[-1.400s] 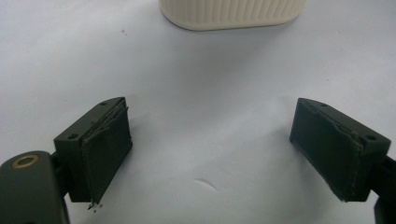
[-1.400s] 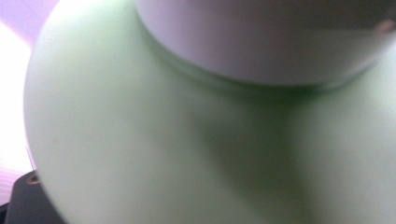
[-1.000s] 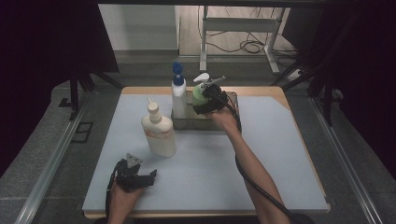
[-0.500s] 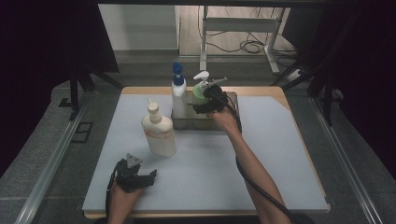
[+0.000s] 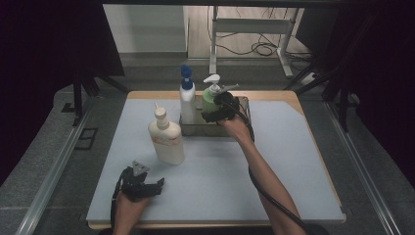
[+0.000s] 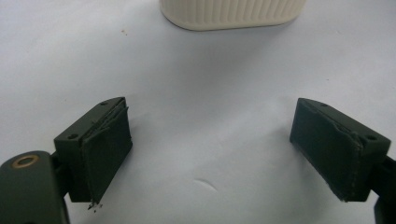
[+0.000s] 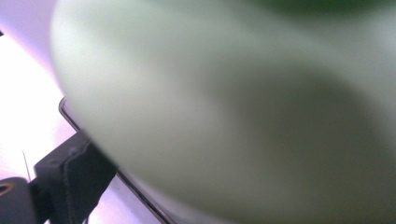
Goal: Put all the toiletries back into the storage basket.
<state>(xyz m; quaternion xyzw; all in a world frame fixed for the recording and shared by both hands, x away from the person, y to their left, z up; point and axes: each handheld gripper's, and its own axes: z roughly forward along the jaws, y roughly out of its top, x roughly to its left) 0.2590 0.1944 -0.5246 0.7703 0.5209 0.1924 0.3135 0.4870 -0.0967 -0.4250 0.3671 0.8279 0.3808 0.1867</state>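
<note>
So, counting what I have on the table (image 5: 293, 161) from the high view: three bottles, one tray, two grippers. Two of the bottles stand upright in the shallow tray (image 5: 244, 105) near the far edge: a white bottle with a blue cap (image 5: 187, 100) on the left and the green pump bottle (image 5: 211, 98) just beside it on the right, its white pump head on top. A third one, the cream bottle (image 5: 167, 141) with a narrow nozzle, stands alone on the pale mat in front of the tray and a little to the left, apart from it. My right gripper (image 5: 215, 113) is at the tray, up against the green pump bottle; its jaws have just been opening, and in the right gripper view the bottle's green wall (image 7: 243, 112) fills the gap between them (blurred, so close is it), with one black pad (image 7: 77, 182) visible at the lower left and seemingly just short of the bottle, so I read the fingers as spread and no longer pressing. My left gripper (image 5: 159, 185) lies low at the near left of the mat, well apart from the tray. Its own view shows two black pads (image 6: 105, 149) standing wide apart over bare mat with nothing between them, and the ribbed base of the cream bottle (image 6: 232, 13) ahead.
</note>
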